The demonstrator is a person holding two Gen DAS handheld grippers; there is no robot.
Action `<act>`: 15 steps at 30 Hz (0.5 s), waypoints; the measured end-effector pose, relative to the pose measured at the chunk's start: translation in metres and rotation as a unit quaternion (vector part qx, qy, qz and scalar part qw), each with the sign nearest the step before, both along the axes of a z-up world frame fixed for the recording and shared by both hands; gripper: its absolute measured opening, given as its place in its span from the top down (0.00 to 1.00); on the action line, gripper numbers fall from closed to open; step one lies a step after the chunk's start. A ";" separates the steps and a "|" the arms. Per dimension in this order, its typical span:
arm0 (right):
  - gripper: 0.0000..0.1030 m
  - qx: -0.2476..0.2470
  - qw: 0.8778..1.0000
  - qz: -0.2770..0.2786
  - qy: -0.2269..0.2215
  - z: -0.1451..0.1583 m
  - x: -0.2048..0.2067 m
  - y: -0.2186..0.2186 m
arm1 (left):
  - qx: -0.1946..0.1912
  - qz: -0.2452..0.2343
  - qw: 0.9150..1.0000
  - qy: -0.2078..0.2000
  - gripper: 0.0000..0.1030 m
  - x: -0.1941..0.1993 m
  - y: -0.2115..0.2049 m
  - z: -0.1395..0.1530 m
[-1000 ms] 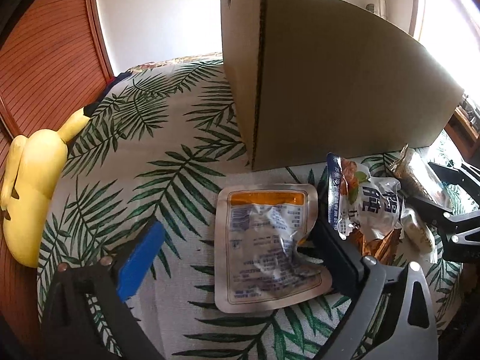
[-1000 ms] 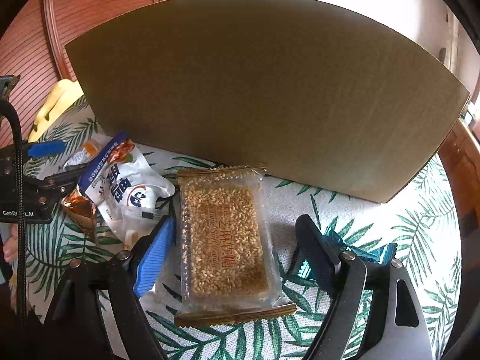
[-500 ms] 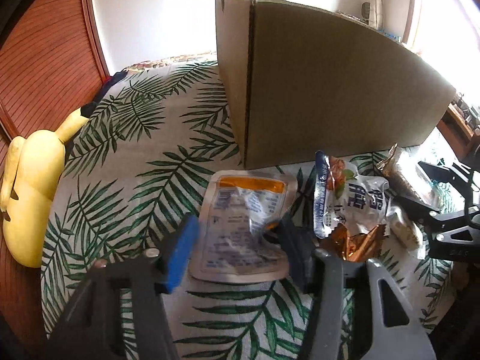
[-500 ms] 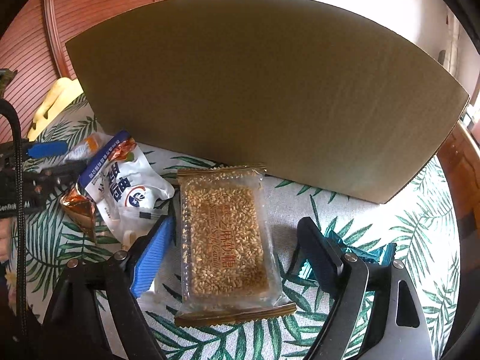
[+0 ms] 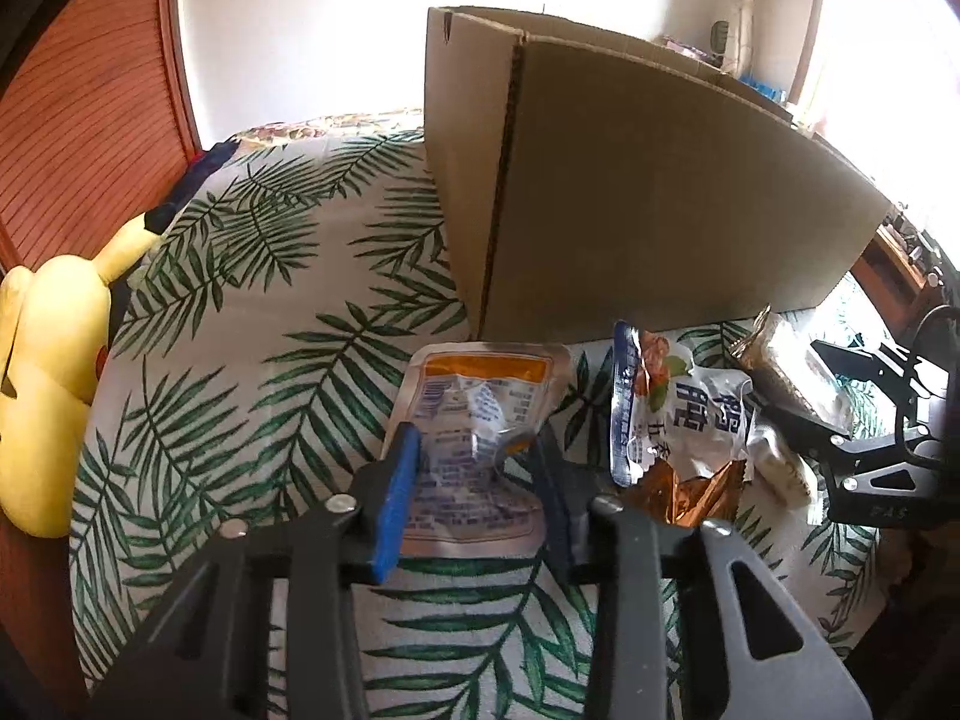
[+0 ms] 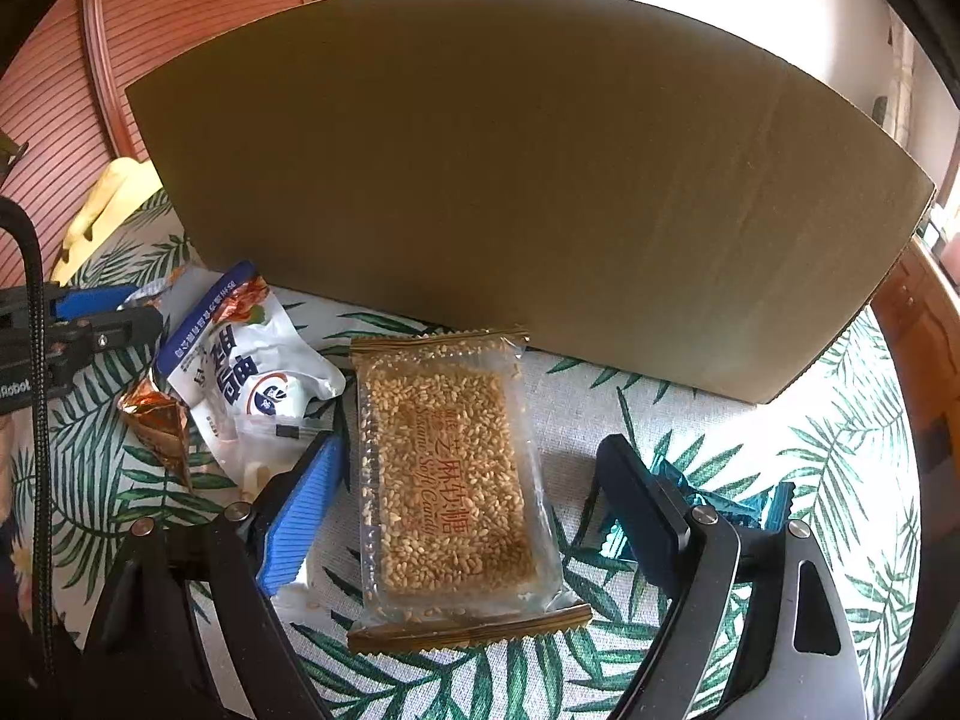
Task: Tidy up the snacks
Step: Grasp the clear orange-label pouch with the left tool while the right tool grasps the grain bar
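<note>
My left gripper (image 5: 477,447) is shut on a silver pouch with an orange band (image 5: 480,414), squeezing its sides so it buckles, just off the leaf-print cloth. A white and blue snack bag (image 5: 678,414) and a copper foil wrapper (image 5: 690,495) lie to its right. My right gripper (image 6: 468,462) is open around a clear sesame candy pack (image 6: 450,474) lying flat on the cloth. The white and blue bag (image 6: 240,354) lies to its left. A large cardboard box (image 5: 630,192) stands behind the snacks, also in the right wrist view (image 6: 510,180).
A yellow plush toy (image 5: 48,360) lies at the left edge by a wooden slatted wall (image 5: 78,90). A teal wrapper (image 6: 738,510) lies behind my right finger. The other gripper shows at the right of the left wrist view (image 5: 876,456).
My left gripper has closed from wide open onto the silver pouch, crumpling it, and has lifted slightly. My right gripper has stayed open around the sesame pack.
</note>
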State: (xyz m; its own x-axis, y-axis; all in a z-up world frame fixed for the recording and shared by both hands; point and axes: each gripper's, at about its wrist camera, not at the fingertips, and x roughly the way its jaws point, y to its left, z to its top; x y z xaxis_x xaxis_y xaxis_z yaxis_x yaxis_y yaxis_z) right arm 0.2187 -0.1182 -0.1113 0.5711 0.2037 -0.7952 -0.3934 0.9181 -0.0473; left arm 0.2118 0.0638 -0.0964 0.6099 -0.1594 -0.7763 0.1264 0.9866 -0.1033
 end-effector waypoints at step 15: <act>0.19 0.007 1.000 -0.002 0.002 0.001 -0.001 -0.004 | -0.030 0.001 0.999 -0.030 0.79 -0.020 0.008 0.023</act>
